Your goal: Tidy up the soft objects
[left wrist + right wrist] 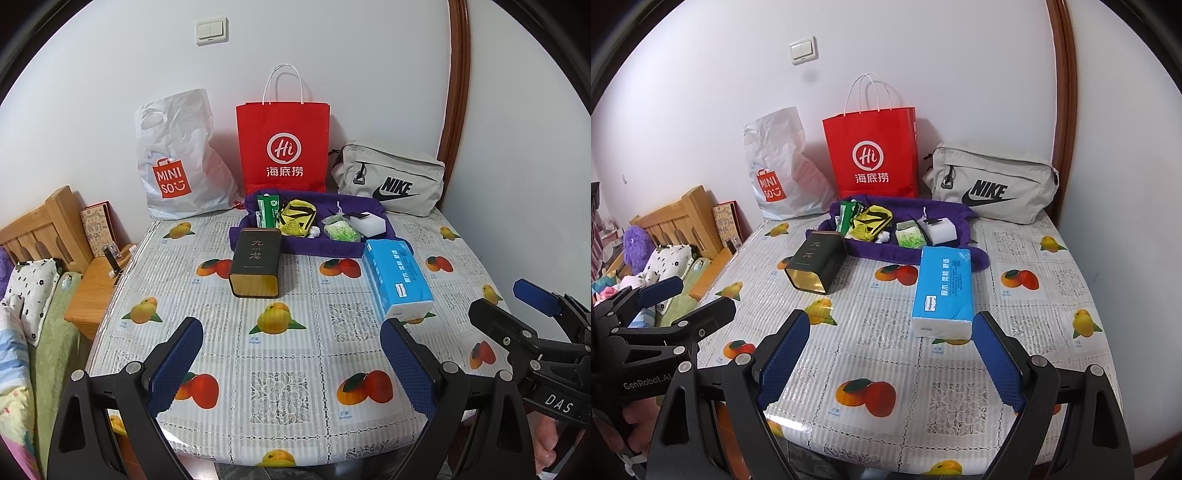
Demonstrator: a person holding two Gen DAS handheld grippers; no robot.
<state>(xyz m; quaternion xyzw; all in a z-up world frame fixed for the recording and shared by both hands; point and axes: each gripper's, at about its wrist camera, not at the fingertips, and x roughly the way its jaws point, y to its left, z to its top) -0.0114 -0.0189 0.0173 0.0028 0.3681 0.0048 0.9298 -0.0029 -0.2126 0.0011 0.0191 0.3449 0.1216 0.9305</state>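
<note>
A purple cloth bag (314, 247) (886, 251) lies open at the table's back, holding green packets, a yellow mesh pouch (295, 218) (870, 221) and a white block (369, 223). A blue tissue pack (397, 277) (942, 291) lies right of centre. A dark tea tin (255, 262) (816, 262) lies on its side left of it. My left gripper (291, 365) is open and empty over the front of the table. My right gripper (890, 362) is open and empty, just short of the tissue pack.
A white Miniso plastic bag (177, 166), a red paper bag (284, 147) and a grey Nike pouch (391, 181) stand against the back wall. A wooden bed and nightstand (96, 280) are left of the fruit-print table (295, 387). The right gripper shows at the left wrist view's right edge (517, 317).
</note>
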